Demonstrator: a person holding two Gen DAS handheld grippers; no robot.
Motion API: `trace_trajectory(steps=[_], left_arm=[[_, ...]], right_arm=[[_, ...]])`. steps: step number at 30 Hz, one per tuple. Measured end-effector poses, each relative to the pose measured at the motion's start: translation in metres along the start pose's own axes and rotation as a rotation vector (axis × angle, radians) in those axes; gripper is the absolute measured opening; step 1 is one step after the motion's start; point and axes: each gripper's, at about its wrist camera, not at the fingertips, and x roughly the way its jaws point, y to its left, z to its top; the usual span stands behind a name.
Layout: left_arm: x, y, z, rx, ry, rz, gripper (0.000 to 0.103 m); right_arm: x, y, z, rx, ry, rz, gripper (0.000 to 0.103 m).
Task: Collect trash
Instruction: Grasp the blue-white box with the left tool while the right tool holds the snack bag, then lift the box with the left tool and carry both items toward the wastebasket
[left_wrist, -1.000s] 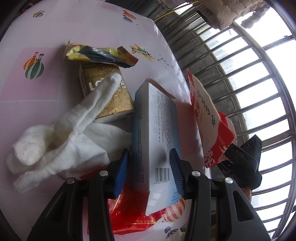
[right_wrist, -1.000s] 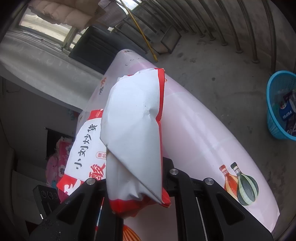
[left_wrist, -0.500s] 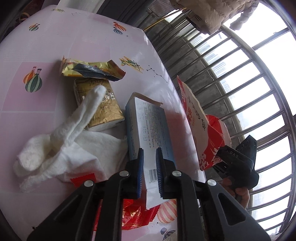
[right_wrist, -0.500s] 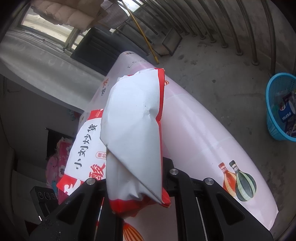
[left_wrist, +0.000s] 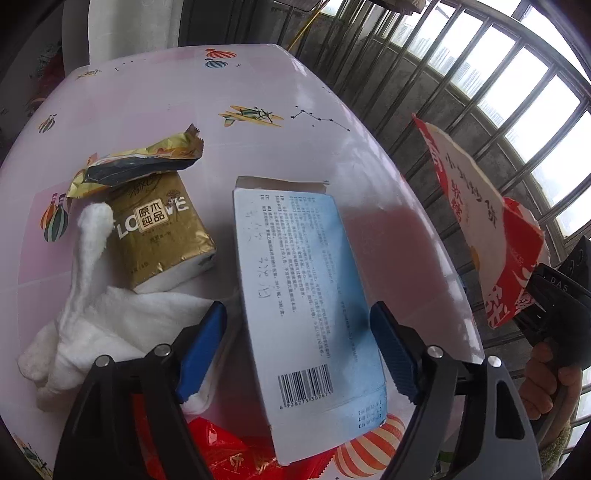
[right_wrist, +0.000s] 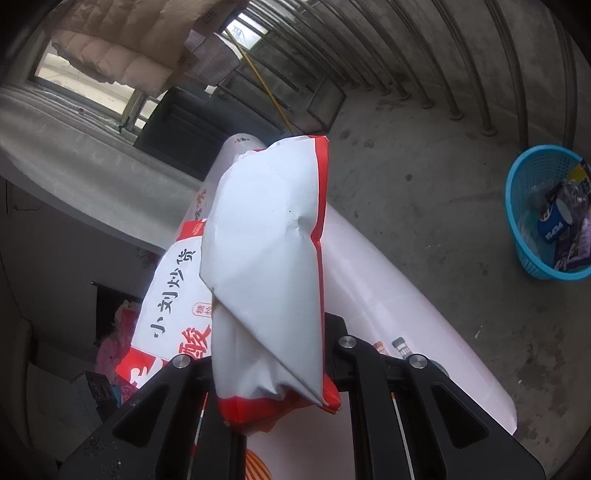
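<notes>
My left gripper (left_wrist: 299, 350) is open, its blue pads on either side of a pale blue flat box (left_wrist: 303, 291) lying on the pink table (left_wrist: 258, 85). My right gripper (right_wrist: 273, 362) is shut on a red and white snack bag (right_wrist: 266, 266), held up beside the table edge; the bag also shows in the left wrist view (left_wrist: 476, 218). On the table lie a gold tissue pack (left_wrist: 159, 229), a gold and dark wrapper (left_wrist: 136, 166), white crumpled tissue (left_wrist: 96, 317) and a red wrapper (left_wrist: 225, 454).
A blue basket (right_wrist: 546, 214) holding trash stands on the concrete floor to the right of the table. Metal window bars (left_wrist: 480, 74) run behind the table's right edge.
My left gripper closed around the blue box half a second ago and has now opened wide again and drawn back. My right gripper still holds the bag, shifted slightly.
</notes>
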Motion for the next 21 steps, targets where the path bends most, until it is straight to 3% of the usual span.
trace_trajectory(steps=[6,11,15,21], left_arm=[[0.013,-0.016,-0.004,0.068,-0.022,0.125,0.084],[0.016,-0.022,-0.004,0.106,-0.041,0.17,0.08],[0.013,-0.018,-0.004,0.106,-0.055,0.145,0.071],[0.001,-0.012,-0.008,0.06,-0.073,0.08,0.07]], right_arm=[[-0.009,-0.017,0.007,0.042,-0.023,-0.027,0.009],[-0.012,-0.014,0.006,0.04,-0.034,-0.034,0.009],[-0.013,-0.012,0.005,0.032,-0.032,-0.032,0.009],[-0.014,-0.011,0.008,0.024,-0.03,-0.033,0.009]])
